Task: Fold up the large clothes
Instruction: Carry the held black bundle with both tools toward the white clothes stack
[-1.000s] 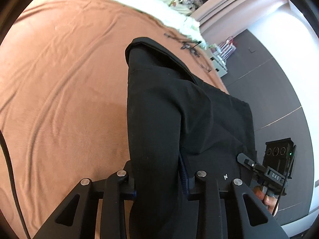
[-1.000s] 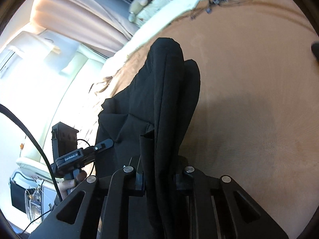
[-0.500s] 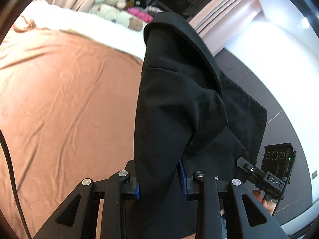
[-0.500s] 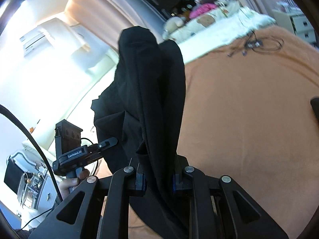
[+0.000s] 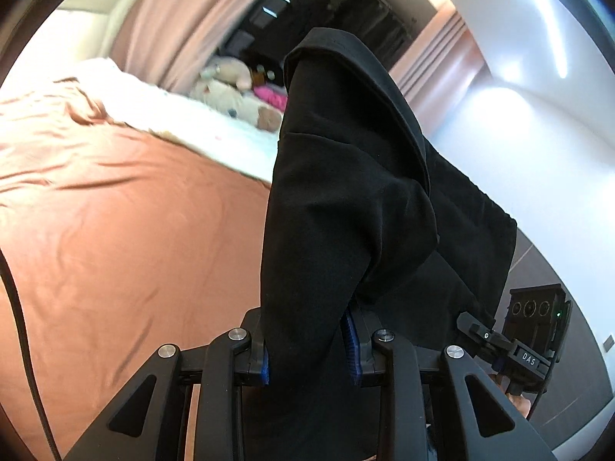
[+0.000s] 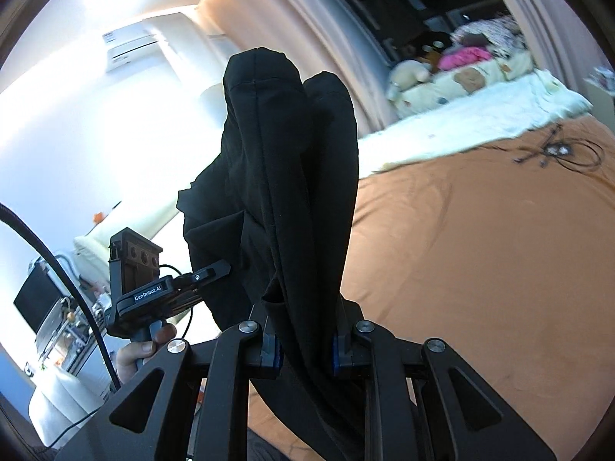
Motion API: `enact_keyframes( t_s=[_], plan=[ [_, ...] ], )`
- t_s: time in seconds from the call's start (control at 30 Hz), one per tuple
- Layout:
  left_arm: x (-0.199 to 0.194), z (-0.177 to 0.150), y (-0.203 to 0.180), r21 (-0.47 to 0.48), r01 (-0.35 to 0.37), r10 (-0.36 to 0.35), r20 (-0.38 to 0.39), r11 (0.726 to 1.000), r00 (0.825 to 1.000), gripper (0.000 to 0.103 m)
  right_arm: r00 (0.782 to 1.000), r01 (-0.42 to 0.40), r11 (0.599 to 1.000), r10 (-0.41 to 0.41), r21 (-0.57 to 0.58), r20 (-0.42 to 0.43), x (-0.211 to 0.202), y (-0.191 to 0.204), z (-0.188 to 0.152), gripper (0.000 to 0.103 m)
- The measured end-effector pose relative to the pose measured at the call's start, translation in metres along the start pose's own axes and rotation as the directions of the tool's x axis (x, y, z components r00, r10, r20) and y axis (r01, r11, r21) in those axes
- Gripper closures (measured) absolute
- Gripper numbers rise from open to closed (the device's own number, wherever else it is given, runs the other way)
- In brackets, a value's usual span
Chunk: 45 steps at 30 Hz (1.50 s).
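Black fabric filled the middle of both views: a large black garment (image 5: 346,207) hung in the air above the orange bedspread (image 5: 127,238), not touching it. We held our left gripper (image 5: 309,349) clamped on one bunched part of the cloth, its blue-padded fingers (image 5: 351,340) pressing from both sides. We held our right gripper (image 6: 305,349) pinched on another bunched part of the garment. Beyond the bedspread's far edge lay a white blanket (image 6: 453,123) and a plush toy (image 6: 407,73).
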State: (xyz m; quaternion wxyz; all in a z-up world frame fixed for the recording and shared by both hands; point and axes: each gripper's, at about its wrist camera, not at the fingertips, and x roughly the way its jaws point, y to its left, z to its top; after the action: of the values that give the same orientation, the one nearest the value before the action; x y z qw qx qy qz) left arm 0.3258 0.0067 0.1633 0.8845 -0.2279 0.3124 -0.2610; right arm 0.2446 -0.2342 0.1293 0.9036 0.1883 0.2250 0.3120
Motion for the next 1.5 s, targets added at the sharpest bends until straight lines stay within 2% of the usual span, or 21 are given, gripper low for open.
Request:
enact_keyframes(
  t_s=[0.23,0.4,0.47,0.73,0.77,1.17,1.5],
  plan=[
    [-0.093,0.002,0.027,-0.004,-0.043,0.043,0.092,0.999,0.995,0.073,0.998,-0.057,0.996,0.056,-0.062,-0.016,0.034,0.038,-0.009,0.089],
    [-0.139,0.001,0.047,-0.02,-0.061,0.063,0.142,0.998,0.988,0.073,0.996,-0.087,0.99,0.085,-0.107,-0.03,0.052,0.067,-0.014,0.089],
    [-0.156,-0.003,0.053,-0.026,-0.069,0.072,0.163,0.997,0.984,0.073,0.995,-0.096,0.989,0.093,-0.115,-0.036,0.074,0.056,0.0,0.089],
    [-0.229,-0.013,0.085,-0.055,-0.114,0.124,0.233,0.992,0.965,0.073,0.988,-0.145,0.979,0.135,-0.146,-0.071,0.111,0.086,0.001,0.089],
    [-0.222,-0.015,0.09,-0.057,-0.121,0.131,0.239,0.991,0.962,0.073,0.987,-0.153,0.977,0.143,-0.15,-0.075,0.116,0.091,0.0,0.089],
    [-0.313,-0.03,0.124,-0.092,-0.222,0.24,0.297,0.971,0.924,0.073,0.964,-0.252,0.955,0.234,-0.159,-0.123,0.167,0.116,-0.015,0.089],
    [-0.362,-0.011,0.158,-0.118,-0.333,0.353,0.31,0.936,0.883,0.073,0.93,-0.345,0.925,0.314,-0.157,-0.193,0.241,0.126,-0.011,0.089]
  ],
)
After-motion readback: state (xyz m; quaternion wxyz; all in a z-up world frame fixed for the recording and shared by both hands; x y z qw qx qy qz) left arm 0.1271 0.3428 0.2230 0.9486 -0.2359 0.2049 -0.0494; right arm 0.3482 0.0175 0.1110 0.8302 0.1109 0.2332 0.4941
